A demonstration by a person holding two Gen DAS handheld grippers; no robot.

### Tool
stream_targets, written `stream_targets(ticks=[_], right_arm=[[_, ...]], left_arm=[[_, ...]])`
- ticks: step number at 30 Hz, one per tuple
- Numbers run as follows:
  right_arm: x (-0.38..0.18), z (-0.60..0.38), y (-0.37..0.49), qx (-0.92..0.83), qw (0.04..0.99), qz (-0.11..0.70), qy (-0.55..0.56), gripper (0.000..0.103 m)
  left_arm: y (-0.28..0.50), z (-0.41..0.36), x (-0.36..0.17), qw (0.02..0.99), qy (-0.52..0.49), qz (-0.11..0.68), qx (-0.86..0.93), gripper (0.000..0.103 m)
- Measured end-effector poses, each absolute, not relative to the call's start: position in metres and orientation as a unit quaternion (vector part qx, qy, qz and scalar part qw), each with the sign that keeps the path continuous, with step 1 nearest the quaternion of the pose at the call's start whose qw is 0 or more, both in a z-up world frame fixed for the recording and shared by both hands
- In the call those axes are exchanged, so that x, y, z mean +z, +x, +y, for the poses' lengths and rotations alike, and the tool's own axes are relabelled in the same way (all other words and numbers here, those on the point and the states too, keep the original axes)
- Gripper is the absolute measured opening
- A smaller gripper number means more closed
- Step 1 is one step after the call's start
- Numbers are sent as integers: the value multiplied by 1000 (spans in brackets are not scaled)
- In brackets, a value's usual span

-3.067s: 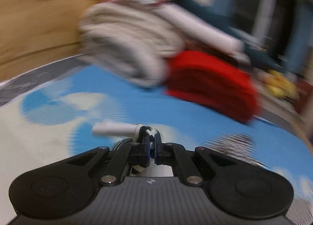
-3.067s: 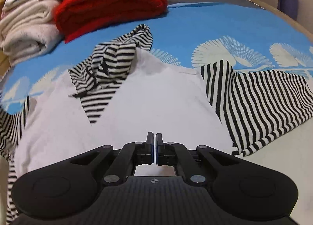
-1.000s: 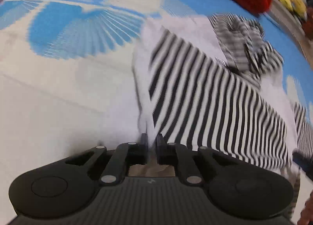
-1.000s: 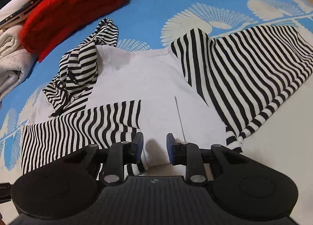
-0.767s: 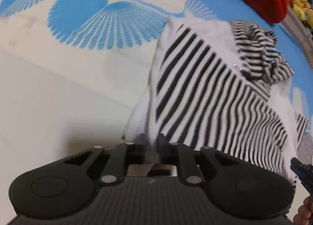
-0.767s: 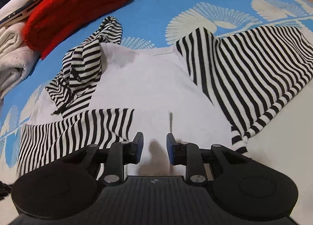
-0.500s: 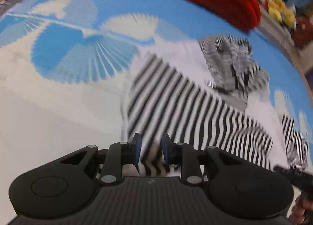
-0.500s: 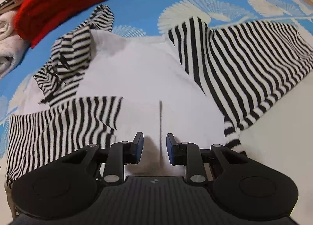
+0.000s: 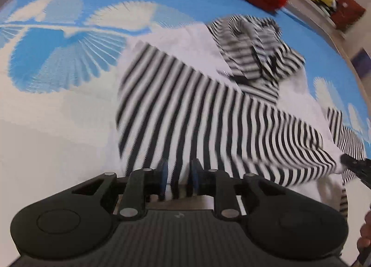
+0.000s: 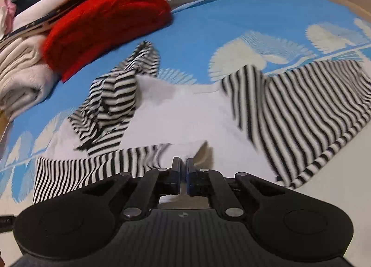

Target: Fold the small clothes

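Left wrist view: the white garment with striped sleeves [image 9: 208,109] lies spread on the blue patterned bedspread [image 9: 58,58]. One striped sleeve [image 9: 197,114] is already folded across the white body, its cuff reaching toward the right; the striped hood [image 9: 255,58] sits crumpled at the far end. The left gripper [image 9: 178,175] hangs over the near edge of that sleeve, its jaws parted, having opened earlier in the last second. Striped fabric shows between them, but the pads do not appear to press it. At the right edge the dark tip of the other tongs is just visible.

Right wrist view: the right gripper [image 10: 183,174] has just clenched, and the white hem [image 10: 190,148] looks pinched and lifted into a small peak. The other sleeve [image 10: 301,114] lies unfolded, far right. A red knit [image 10: 109,23] and a folded cream pile [image 10: 20,81] sit far left.

I judge the fold to be early: one sleeve in, the second sleeve and body folds remaining.
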State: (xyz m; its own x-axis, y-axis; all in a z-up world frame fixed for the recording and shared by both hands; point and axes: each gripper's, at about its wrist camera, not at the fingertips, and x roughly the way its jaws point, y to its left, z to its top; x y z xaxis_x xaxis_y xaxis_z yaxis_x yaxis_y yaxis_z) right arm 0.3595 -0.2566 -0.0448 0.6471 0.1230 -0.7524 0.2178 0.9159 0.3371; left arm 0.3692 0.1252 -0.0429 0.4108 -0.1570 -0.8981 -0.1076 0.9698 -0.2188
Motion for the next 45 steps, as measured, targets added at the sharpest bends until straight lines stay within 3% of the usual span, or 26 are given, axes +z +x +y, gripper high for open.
stream_targets(ticks=[3, 7, 10, 11, 14, 23, 27, 45], right_arm=[[-73, -264, 367, -61, 844, 488, 213, 8], [-55, -258, 361, -55, 871, 441, 208, 14], [-43, -249, 360, 9, 886, 413, 212, 50], [-50, -247, 363, 28, 874, 434, 215, 53], [-85, -242, 369, 19, 829, 524, 193, 51], [-60, -252, 360, 5, 866, 468, 177, 52], [-56, -256, 358, -1, 867, 461, 188, 52], [-36, -316, 324, -55, 889, 421, 171, 51]], left_arm=[[368, 121, -65, 807, -111, 580, -5, 23], [367, 117, -47, 825, -109, 555, -12, 24], [371, 110, -50, 825, -110, 554, -24, 26], [375, 107, -58, 818, -102, 565, -21, 27], [371, 102, -66, 813, -81, 576, -8, 27], [372, 68, -33, 842, -23, 540, -8, 40], [369, 52, -18, 855, -12, 518, -19, 54], [355, 8, 7, 869, 2, 493, -33, 60]])
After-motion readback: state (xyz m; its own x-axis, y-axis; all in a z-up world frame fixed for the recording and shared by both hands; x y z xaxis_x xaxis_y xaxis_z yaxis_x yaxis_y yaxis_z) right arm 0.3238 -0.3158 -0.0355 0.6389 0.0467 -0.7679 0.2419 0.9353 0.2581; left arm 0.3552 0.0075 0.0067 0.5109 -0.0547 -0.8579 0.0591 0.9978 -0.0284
